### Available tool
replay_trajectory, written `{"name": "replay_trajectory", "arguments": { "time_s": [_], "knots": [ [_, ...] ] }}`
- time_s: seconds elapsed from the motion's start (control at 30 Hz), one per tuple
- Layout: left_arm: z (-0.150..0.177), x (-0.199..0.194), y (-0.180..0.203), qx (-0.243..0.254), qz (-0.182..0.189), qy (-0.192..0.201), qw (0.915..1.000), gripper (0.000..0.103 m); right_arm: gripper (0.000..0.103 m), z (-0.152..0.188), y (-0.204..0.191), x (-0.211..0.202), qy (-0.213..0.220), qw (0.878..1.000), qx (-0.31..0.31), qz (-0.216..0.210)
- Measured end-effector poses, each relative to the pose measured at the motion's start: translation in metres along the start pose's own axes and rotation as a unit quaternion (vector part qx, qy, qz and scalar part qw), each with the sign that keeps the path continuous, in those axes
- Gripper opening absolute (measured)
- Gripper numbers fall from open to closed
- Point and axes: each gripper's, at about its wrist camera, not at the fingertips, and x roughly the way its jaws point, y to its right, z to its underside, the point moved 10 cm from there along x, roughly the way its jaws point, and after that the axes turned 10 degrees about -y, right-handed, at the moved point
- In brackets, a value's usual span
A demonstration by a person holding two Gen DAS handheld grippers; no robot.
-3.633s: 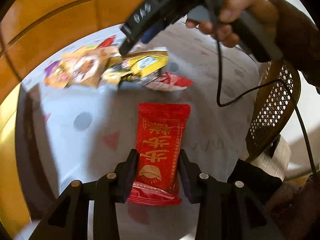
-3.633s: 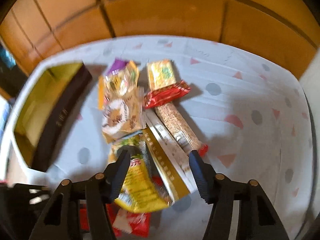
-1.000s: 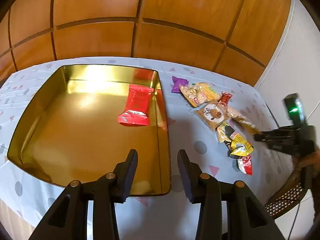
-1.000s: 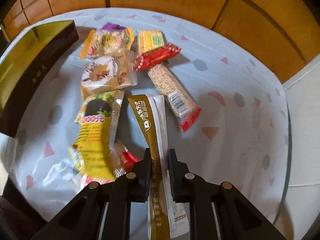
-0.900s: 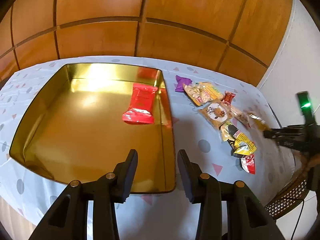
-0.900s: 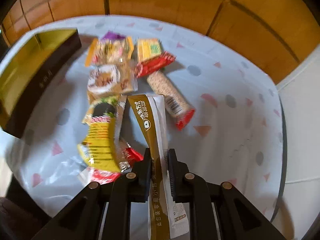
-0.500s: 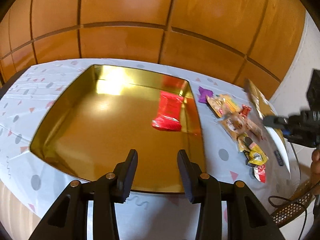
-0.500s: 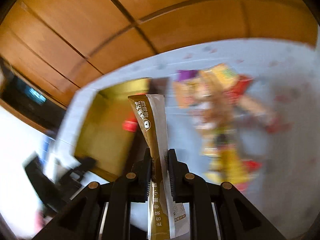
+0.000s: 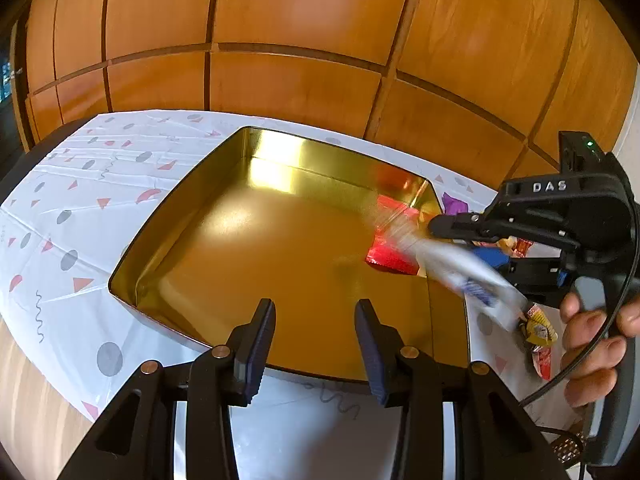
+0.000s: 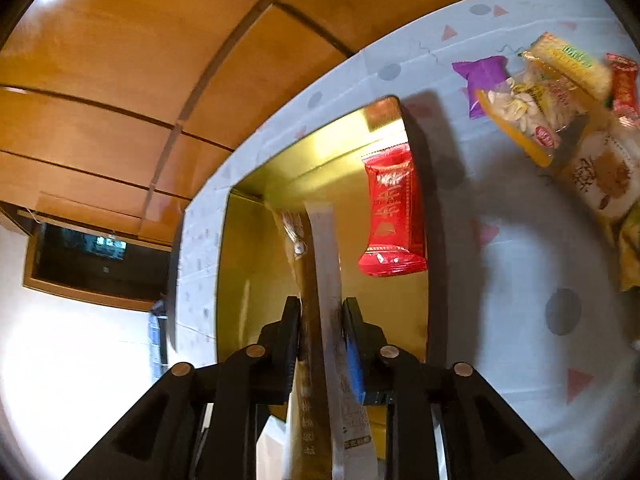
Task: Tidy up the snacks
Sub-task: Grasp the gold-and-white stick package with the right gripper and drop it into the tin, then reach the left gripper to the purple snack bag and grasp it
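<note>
The right tongs [image 10: 320,332], jaws just loosening, are releasing the long gold-and-white snack sachet [image 10: 324,280] over the shallow gold metal tin [image 9: 248,264], apparently mid-drop beside the red wrapped bar [image 10: 392,208]. The left tongs [image 9: 315,340] are hovering part-open and empty above the near rim; loose packets [image 10: 560,92] are awaiting sorting on the counter.

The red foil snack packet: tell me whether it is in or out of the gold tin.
In. The red foil snack packet lies flat on the floor of the gold tin, beside its right wall.
</note>
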Motion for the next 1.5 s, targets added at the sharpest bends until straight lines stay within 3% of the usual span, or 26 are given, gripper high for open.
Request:
{"name": "replay_trajectory", "arguments": {
  "time_s": [0.17,0.47,0.63,0.93,1.27,1.4,1.5],
  "knots": [
    [0.003,0.003,0.005,0.004,0.006,-0.005,1.0000,0.042,0.031,0.003,0.006,0.005,-0.002,0.999,-0.028,0.023],
    [0.005,0.000,0.034,0.048,0.013,-0.003,0.9987,0.042,0.047,0.011,0.036,-0.056,0.050,0.988,-0.107,0.097],
    [0.006,-0.001,0.056,0.082,0.015,-0.008,0.9965,0.042,0.052,0.010,0.072,-0.091,0.075,0.976,-0.125,0.160],
    [0.003,0.004,0.101,0.141,0.027,-0.024,0.9893,0.042,0.060,-0.007,0.154,-0.152,0.099,0.957,-0.098,0.253],
    [-0.004,0.022,0.170,0.280,0.034,-0.048,0.9581,0.042,0.072,-0.044,0.211,-0.208,0.118,0.935,-0.089,0.322],
    [-0.011,0.033,0.190,0.319,0.032,-0.058,0.9453,0.042,0.072,-0.057,0.235,-0.214,0.113,0.931,-0.081,0.336],
    [-0.017,0.041,0.205,0.351,0.026,-0.059,0.9343,0.042,0.072,-0.062,0.253,-0.216,0.121,0.937,-0.060,0.321]
  ]
}}
